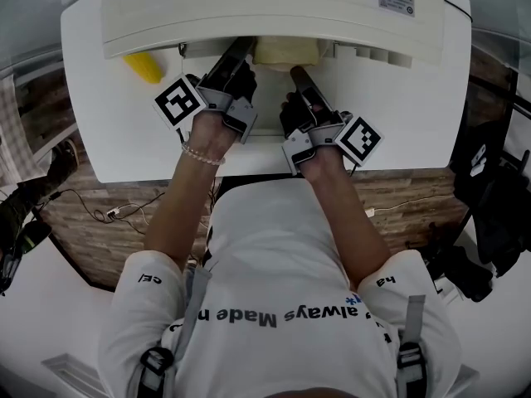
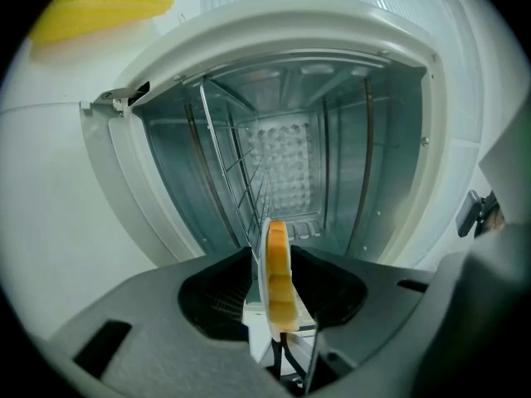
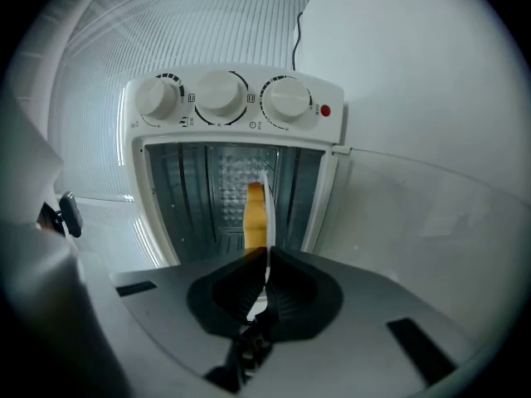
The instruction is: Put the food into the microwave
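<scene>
Left gripper [image 2: 273,259] first: its jaws stand apart, one on each side of the white plate [image 2: 258,264], which shows edge-on between them. The gap is clearly wider than the plate's thin rim, so there is no squeeze here. The orange food [image 2: 278,293] sits on the plate right in that gap, at the mouth of the microwave [image 2: 274,73], whose door is open and whose wire rack and metal walls run away beyond.

Over to the right gripper [image 3: 265,259]: its jaws are pinched down to a sliver on the plate's rim, and that is a firm hold. From this side the plate runs forward from the jaws into the open cavity, with the food on its far part, below the three knobs.

Both grippers point at the opening side by side, with the plate between them. A yellow item [image 1: 143,66] lies on the table [image 1: 398,114], left of the microwave.
</scene>
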